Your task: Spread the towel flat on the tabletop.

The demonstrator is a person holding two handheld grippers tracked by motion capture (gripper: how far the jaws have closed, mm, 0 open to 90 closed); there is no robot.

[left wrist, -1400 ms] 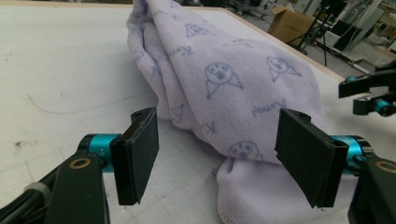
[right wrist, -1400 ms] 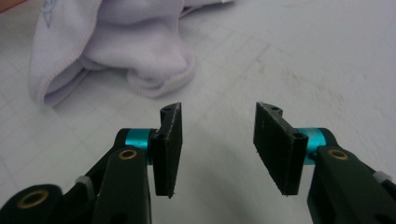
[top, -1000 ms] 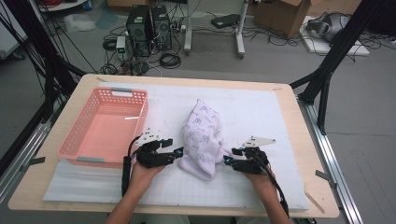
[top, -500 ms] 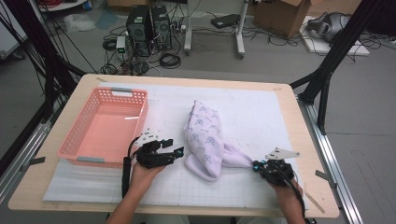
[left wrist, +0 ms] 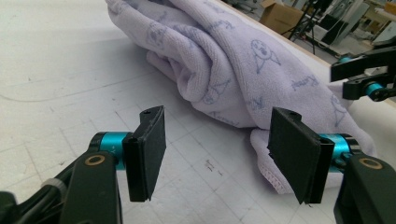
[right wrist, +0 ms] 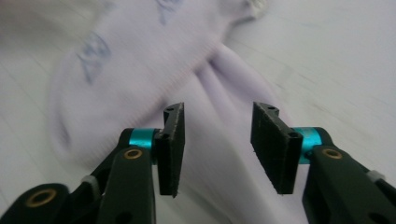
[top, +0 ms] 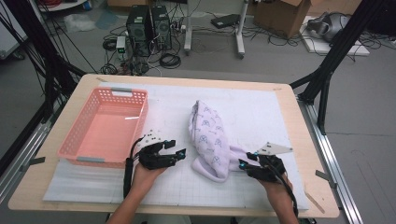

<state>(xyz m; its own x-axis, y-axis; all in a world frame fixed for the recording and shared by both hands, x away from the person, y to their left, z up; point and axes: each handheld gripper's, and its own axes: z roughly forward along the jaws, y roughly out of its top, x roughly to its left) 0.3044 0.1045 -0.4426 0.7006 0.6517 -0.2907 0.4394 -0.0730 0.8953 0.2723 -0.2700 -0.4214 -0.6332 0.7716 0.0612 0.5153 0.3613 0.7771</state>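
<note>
Counter [top: 299,121]: pale wood top with a white gridded mat [top: 261,107] over most of it. Floor beyond cluttered with cables, computer towers, boxes.

Pink basket [top: 103,128]: on the left part of the mat, open side up, nothing inside that I can make out.

Lilac towel [top: 211,140]: bunched in a long roll at mid-mat, printed with small cartoon figures, running away from the person. Near end thick and folded; one corner is drawn out to the right as a narrow tail toward the right hand. Well apart from the basket.

Left hand-held gripper [top: 173,153]: resting low on the mat between basket and towel, jaws wide, nothing between them. In the left gripper view the left hand-held gripper [left wrist: 217,156] frames bare mat, with the towel [left wrist: 233,65] just beyond its right pad.

Right hand-held gripper [top: 246,163]: at the end of the drawn-out corner. Jaws have just been opening; in the right gripper view the right hand-held gripper [right wrist: 217,144] stands about half apart over the towel [right wrist: 154,70], cloth lying under the gap, pads not pressing on it. Picture is blurred there.

Step in hand, as I judge it: spreading the bundle out, with the right corner freshly let go. Next move likely calls for each side to find a loose edge, pinch a single layer, and draw outward so the roll opens flat.
</note>
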